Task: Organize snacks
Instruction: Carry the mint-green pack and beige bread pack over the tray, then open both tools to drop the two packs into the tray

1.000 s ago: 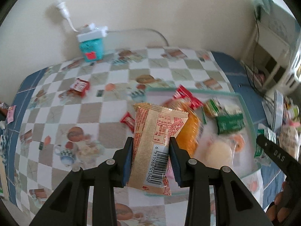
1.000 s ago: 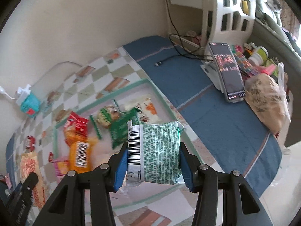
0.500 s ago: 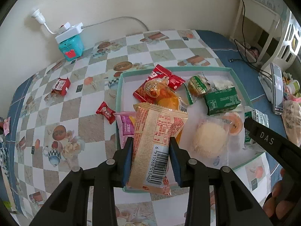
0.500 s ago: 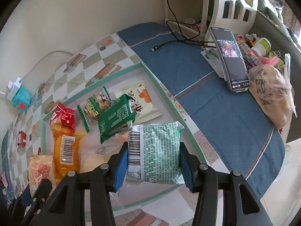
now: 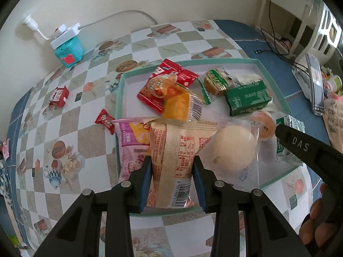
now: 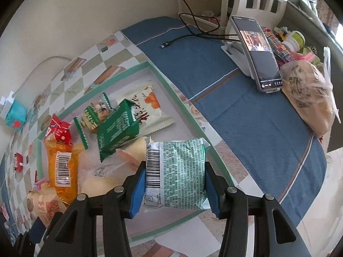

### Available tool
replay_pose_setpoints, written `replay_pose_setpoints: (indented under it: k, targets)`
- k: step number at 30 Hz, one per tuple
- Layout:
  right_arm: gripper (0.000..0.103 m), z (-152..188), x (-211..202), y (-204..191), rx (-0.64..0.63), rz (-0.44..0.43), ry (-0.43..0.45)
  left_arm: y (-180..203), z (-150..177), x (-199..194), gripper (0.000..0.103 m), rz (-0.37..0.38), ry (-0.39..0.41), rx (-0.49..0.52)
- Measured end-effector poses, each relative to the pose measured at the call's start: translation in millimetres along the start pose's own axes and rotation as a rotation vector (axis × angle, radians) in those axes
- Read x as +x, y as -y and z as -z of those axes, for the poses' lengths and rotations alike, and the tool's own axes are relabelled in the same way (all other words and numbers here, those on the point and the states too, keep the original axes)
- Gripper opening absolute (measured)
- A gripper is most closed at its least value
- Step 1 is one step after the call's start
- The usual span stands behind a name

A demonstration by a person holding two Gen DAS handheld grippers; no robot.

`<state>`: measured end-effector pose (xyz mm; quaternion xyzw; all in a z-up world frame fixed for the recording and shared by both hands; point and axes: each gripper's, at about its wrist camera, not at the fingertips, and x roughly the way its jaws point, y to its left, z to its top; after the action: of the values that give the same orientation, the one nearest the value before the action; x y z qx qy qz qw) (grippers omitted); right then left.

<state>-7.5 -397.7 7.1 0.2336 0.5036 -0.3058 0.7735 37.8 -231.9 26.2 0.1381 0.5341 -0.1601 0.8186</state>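
Jaws of the left gripper [image 5: 172, 180] pinch a beige snack packet [image 5: 175, 156], long axis along the fingers, over the tray's [image 5: 265, 69] near-left corner; the right gripper [image 6: 173, 184] clamps a green packet [image 6: 178, 171] above the near-right rim (release judged next); two red sweets [image 5: 59, 96] lie outside, nearer the left.

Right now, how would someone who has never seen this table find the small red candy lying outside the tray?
Start at the shallow tray with the teal rim on the checkered tablecloth. Just outside its left wall lies the small red candy. It is smaller and nearer the tray than the boxy red packet farther left.
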Motion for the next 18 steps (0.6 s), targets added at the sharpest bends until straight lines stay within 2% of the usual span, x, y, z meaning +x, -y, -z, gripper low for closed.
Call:
replay_pose_setpoints:
  k: [14,18]
  targets:
    - [0.054,5.8,6.9,-4.9,-0.034,0.039,-0.035,3.7,-1.2,15.2,0.039,-0.014,-0.006,-0.003]
    - [0.060,5.2,4.7,-1.8,-0.014,0.025,-0.030,0.2,-2.9,14.4,0.040,0.010,-0.006,-0.023]
